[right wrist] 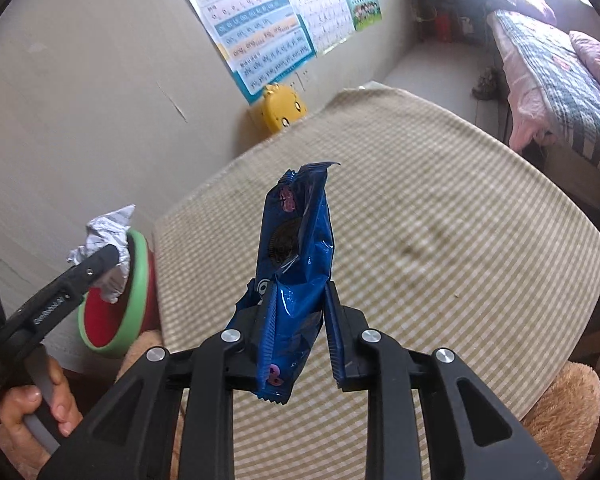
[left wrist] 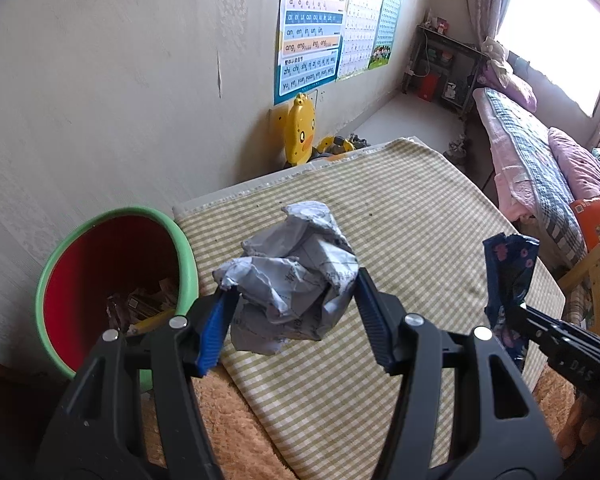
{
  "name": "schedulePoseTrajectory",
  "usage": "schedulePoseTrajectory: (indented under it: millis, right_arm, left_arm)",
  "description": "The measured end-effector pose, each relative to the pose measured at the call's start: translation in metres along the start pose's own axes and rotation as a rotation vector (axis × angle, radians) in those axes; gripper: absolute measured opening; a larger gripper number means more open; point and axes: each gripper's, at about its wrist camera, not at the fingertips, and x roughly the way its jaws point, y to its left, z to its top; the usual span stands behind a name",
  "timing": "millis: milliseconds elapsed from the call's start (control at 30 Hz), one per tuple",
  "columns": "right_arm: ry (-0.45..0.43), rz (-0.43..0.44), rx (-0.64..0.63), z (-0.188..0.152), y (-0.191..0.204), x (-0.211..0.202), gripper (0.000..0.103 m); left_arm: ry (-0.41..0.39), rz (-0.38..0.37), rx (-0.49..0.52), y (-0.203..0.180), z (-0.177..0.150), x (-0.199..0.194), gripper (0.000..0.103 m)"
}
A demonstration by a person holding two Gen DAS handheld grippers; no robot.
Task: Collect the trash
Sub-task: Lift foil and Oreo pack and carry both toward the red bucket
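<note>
My left gripper (left wrist: pixel 294 300) is shut on a crumpled ball of grey-white printed paper (left wrist: pixel 292 272), held above the checked table edge, just right of the bin. The bin (left wrist: pixel 80 248) is red inside with a green rim and holds some wrappers. My right gripper (right wrist: pixel 298 320) is shut on a blue cookie wrapper (right wrist: pixel 296 264), held upright over the table. In the left wrist view the right gripper (left wrist: pixel 512 300) with the wrapper (left wrist: pixel 508 276) is at the right. In the right wrist view the left gripper (right wrist: pixel 112 256) holds the paper ball (right wrist: pixel 100 236) over the bin (right wrist: pixel 136 292).
A table with a yellow-checked cloth (left wrist: pixel 420 240) fills the middle. A yellow duck toy (left wrist: pixel 298 128) stands against the wall behind it. A bed (left wrist: pixel 540 152) lies at the right. A fluffy tan cover (left wrist: pixel 228 420) hangs below the table's near edge.
</note>
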Motion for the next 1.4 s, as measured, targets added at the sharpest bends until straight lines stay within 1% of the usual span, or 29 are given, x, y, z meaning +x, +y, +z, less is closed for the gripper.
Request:
schedulePoseTrajectory:
  millis: [367, 600, 1400]
  right_arm:
    - [-0.038, 0.017, -0.099, 0.005, 0.033, -0.008, 0.021]
    - [-0.035, 0.027, -0.134, 0.007, 0.045, -0.008, 0.021]
    - [0.007, 0.058, -0.208, 0.007, 0.079, 0.011, 0.021]
  left_arm:
    - [-0.047, 0.036, 0.002, 0.010, 0.006, -0.012, 0.056]
    - [-0.069, 0.066, -0.010, 0.022, 0.008, -0.017, 0.056]
    - [-0.064, 0.101, -0.061, 0.052, 0.005, -0.010, 0.056]
